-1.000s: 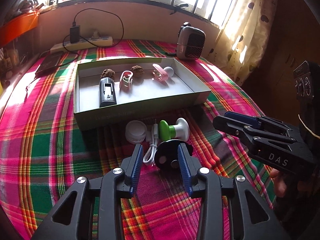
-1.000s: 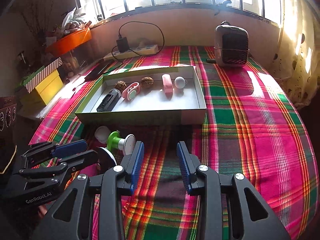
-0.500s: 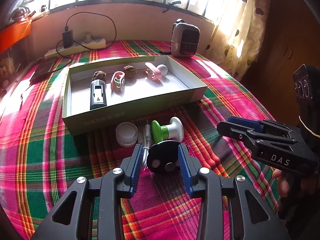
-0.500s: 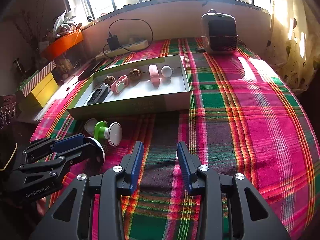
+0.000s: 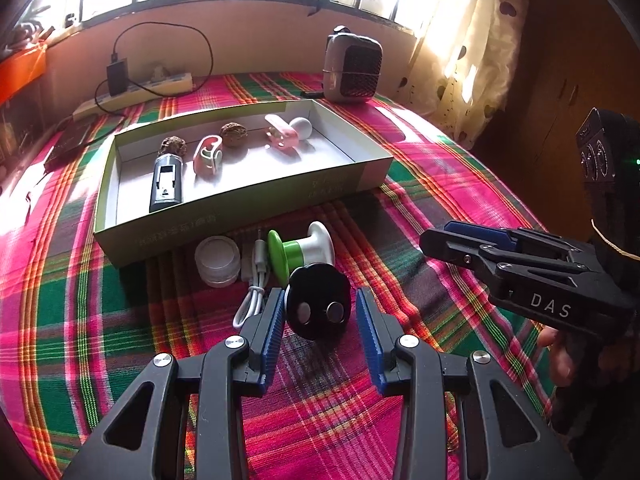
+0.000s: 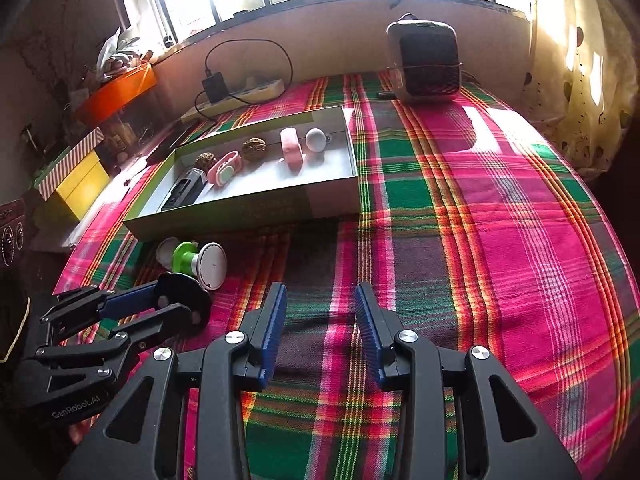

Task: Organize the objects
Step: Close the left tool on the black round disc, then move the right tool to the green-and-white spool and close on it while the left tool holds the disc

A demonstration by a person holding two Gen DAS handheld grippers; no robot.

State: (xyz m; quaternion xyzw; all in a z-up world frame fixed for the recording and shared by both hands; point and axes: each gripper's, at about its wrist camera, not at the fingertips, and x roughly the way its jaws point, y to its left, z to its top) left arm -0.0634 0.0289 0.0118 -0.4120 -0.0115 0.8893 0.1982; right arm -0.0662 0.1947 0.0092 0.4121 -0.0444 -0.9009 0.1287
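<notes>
One shallow green cardboard box (image 5: 248, 200), open-topped, on a pink-and-green plaid cloth (image 6: 500, 220). Contents, six pieces in a rough row:
- one dark grey rectangular device (image 5: 166, 184), at the left end
- two brown wrinkled nuts (image 5: 173, 146) (the second lies between the pink pieces)
- one pink-and-white clip (image 5: 208, 155)
- one pink oblong piece (image 5: 281, 133)
- one white ball (image 5: 301, 126), touching the pink oblong piece

Loose items on the cloth just in front of the box, four pieces:
- one clear round jar (image 5: 218, 260)
- one white coiled cable (image 5: 254, 288), beside the jar
- one green-and-white spool-shaped piece (image 5: 300, 250), lying on its side
- one black round disc (image 5: 318, 306) with two metal studs, nearest the camera

One left gripper (image 5: 320, 320): blue pads spread either side of the black round disc; the left pad looks to touch the rim, the right pad stands clear (no pinch).

One right gripper (image 6: 320, 320): pads apart over bare cloth, nothing between them, off to the right of the loose items.

Background: one small heater (image 6: 426, 64), one power strip (image 5: 136, 94) with one black charger plugged in
</notes>
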